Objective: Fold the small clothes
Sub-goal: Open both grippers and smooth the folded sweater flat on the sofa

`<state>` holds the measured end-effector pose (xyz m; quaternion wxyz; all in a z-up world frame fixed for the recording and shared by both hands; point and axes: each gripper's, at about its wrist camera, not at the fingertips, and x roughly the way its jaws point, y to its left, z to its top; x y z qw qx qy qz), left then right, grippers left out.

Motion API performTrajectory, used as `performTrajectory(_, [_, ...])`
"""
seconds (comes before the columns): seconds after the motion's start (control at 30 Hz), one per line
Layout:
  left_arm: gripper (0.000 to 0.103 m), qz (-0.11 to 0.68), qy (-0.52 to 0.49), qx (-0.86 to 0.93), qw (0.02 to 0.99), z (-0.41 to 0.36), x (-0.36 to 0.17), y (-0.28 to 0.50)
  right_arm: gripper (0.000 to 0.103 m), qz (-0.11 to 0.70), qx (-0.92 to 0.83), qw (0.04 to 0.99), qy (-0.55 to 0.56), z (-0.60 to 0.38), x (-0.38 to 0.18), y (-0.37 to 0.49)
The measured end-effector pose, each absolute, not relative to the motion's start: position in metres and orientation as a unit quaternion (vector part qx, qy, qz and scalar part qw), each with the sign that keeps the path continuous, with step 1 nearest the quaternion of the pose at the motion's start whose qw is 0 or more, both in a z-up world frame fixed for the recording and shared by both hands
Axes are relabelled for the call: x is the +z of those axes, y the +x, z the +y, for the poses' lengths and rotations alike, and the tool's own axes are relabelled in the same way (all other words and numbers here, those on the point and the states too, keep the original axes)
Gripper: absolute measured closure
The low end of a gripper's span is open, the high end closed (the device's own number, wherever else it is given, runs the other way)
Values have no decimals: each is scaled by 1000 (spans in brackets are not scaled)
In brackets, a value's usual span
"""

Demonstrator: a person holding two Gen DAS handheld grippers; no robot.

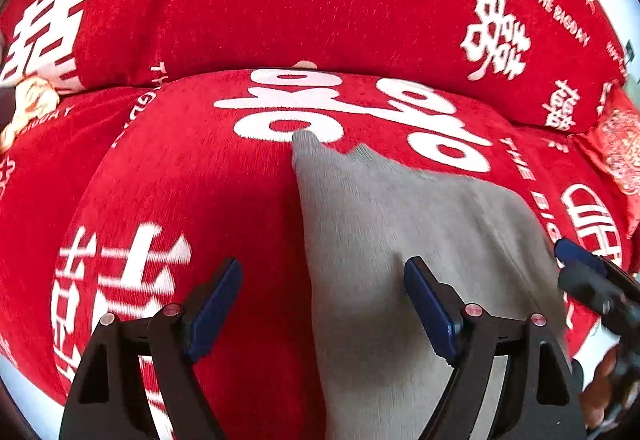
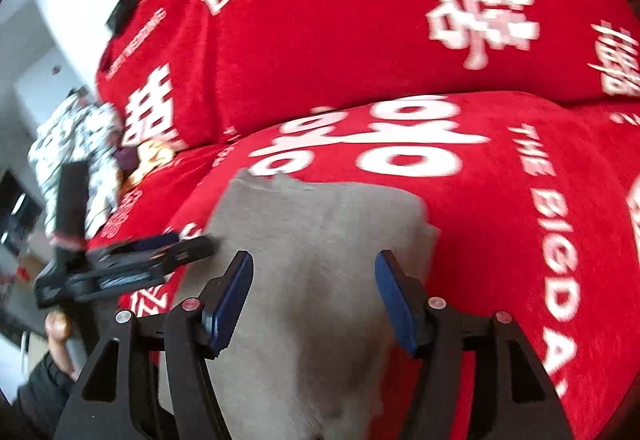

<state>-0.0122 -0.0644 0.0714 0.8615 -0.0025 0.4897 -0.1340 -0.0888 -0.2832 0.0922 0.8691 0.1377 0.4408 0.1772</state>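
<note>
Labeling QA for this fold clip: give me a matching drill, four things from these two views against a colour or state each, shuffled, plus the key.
Things:
1. small garment
2. sofa cover
3. left gripper
4. patterned cloth pile

Colour or state:
A. red with white lettering
B. black and white print, at the sofa's far end
C. plain grey, lying flat on the seat
D. jaws open, nothing pinched between the blue pads

Pairs: 1-C, 2-A, 3-D, 4-B

The right gripper is also open, hovering over the same garment.
</note>
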Motion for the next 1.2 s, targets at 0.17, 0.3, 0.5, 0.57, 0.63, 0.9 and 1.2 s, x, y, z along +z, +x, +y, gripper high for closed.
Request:
performTrajectory(0.17, [19, 518, 41, -107, 848, -77, 48, 17, 37, 493, 172, 842, 139, -286, 51, -46])
performTrajectory(0.3, [19, 526, 40, -108, 842, -77, 37, 24, 37, 490, 183, 838, 154, -294, 45, -38])
performTrajectory(0.5, [19, 502, 39, -108, 857, -74, 60, -6, 37, 451, 193, 867, 84, -277, 80, -82])
performTrajectory(0.57, [19, 490, 44, -116, 862, -74, 70, -24, 36, 428, 223, 874, 58, -267, 94, -108])
performTrajectory(0.63, [19, 482, 48, -123, 866, -75, 76, -40, 35, 416, 250, 874, 34, -257, 99, -129])
performTrajectory(0.9, [19, 463, 86, -120, 874, -84, 74, -90, 36, 433, 245, 867, 7, -260, 67, -160])
performTrajectory(1.2, [19, 435, 111, -102, 888, -90, 77, -138, 35, 387, 256, 886, 8, -252, 94, -217])
